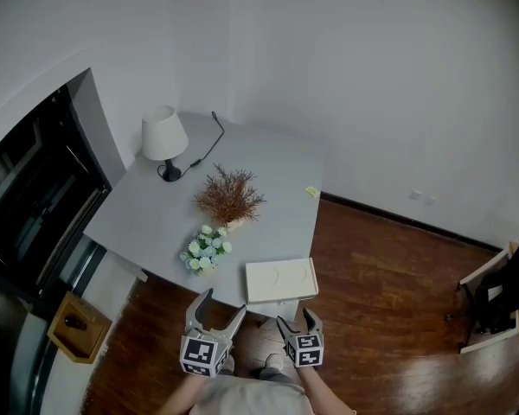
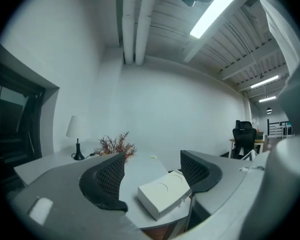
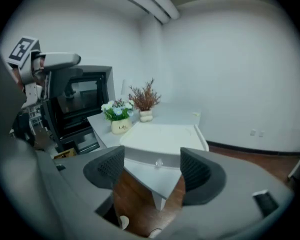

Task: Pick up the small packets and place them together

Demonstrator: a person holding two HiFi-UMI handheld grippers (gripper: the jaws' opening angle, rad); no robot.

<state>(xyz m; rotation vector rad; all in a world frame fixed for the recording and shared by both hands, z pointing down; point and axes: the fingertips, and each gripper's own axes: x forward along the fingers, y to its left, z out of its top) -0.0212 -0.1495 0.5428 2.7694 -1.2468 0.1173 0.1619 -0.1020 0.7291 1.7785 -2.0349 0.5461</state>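
Note:
One small yellow-green packet (image 1: 312, 192) lies near the table's far right edge; it also shows as a speck in the left gripper view (image 2: 152, 157) and the right gripper view (image 3: 195, 114). Both grippers hang off the table's near edge, close to the person's body. My left gripper (image 1: 223, 304) is open and empty, aimed across the table (image 2: 152, 171). My right gripper (image 1: 296, 318) is open too, nothing between its jaws (image 3: 152, 166), tilted down toward the table's front edge. Both are far from the packet.
A flat white box (image 1: 281, 280) sits at the grey table's (image 1: 147, 210) near edge. Behind it stand a pot of white flowers (image 1: 206, 251), a dried brown plant (image 1: 230, 197) and a white lamp (image 1: 164, 137) with its cord. A dark cabinet (image 1: 30, 197) is at left, wooden floor (image 1: 381, 275) at right.

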